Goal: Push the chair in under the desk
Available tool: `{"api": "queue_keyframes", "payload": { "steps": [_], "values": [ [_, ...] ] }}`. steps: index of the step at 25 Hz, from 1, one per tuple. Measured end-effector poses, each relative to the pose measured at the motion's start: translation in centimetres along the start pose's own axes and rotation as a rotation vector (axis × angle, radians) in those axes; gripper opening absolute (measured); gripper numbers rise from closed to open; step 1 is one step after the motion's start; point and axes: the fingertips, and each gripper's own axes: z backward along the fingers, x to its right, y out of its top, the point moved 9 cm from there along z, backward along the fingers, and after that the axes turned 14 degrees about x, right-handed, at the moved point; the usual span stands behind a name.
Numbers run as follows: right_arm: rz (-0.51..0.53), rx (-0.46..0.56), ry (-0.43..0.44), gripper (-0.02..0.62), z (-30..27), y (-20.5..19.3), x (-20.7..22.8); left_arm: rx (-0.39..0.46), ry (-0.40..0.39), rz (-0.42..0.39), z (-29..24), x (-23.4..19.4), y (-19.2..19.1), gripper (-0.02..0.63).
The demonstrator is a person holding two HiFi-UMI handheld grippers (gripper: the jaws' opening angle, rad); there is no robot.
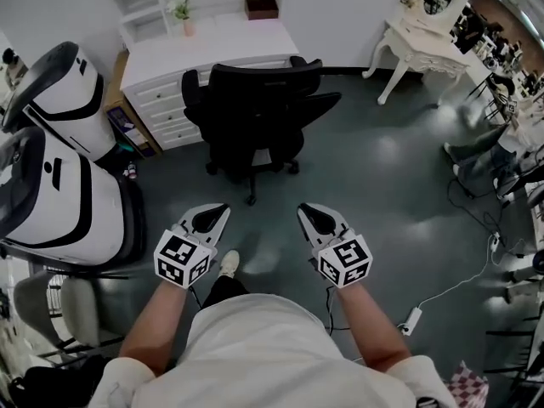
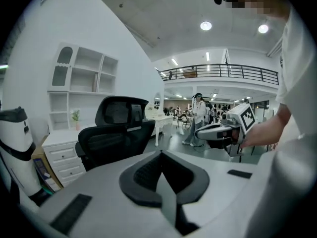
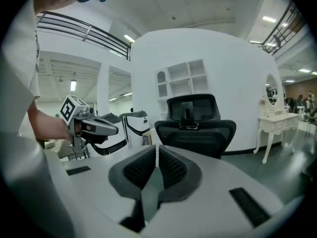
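In the head view the left gripper (image 1: 214, 217) and the right gripper (image 1: 313, 215), two in all, are held side by side low in the frame. Each carries a cube with square markers, and the tips point forward. The one black mesh-backed office chair (image 1: 255, 109) stands straight ahead of both, well apart from their tips, with its back turned toward them. Beyond it, its seat side faces the one white desk with drawers (image 1: 212, 49). The dark grey-green glossy floor (image 1: 382, 185) spreads around. Two bulky white machines with black trim (image 1: 51, 177) stand to the left of the left gripper, and one white curved-leg dressing table (image 1: 421, 45) stands far ahead to the right of the right gripper. In the left gripper view the left gripper (image 2: 161, 175) has its dark ribbed pads pressed together with nothing between them. The chair (image 2: 116, 138) rises ahead and to the left of the pads, not touching them, in front of the desk drawers (image 2: 62, 155) and a white shelf unit (image 2: 81, 78). The right gripper (image 2: 220, 132) shows off to the right. In the right gripper view the right gripper (image 3: 156, 170) has its pads drawn almost together, only a thin slit showing, and they hold nothing. The chair (image 3: 195, 128) stands directly ahead, apart from the pads. The left gripper (image 3: 94, 128) is to the left and the dressing table (image 3: 277, 125) to the far right.
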Motion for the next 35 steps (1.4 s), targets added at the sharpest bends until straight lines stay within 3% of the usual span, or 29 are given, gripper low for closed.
{"api": "queue_keyframes", "payload": {
  "steps": [6, 11, 20, 35],
  "values": [
    [-0.04, -0.038, 0.093, 0.005, 4.7, -1.3, -2.7, -0.013, 0.015, 0.045, 4.7, 6.6, -1.2, -0.003],
    [-0.083, -0.041, 0.133, 0.005, 7.5, -2.2, -5.5, -0.008, 0.011, 0.063, 8.2, 9.4, -1.7, -0.003],
    [-0.06, -0.067, 0.153, 0.005, 10.4, -2.6, -10.9, 0.005, -0.021, 0.071, 12.9, 10.9, -2.4, -0.005],
    [-0.048, -0.081, 0.119, 0.005, 12.4, -2.5, -24.8, -0.015, -0.08, 0.094, 26.9, 10.4, -4.0, -0.005]
  ]
}}
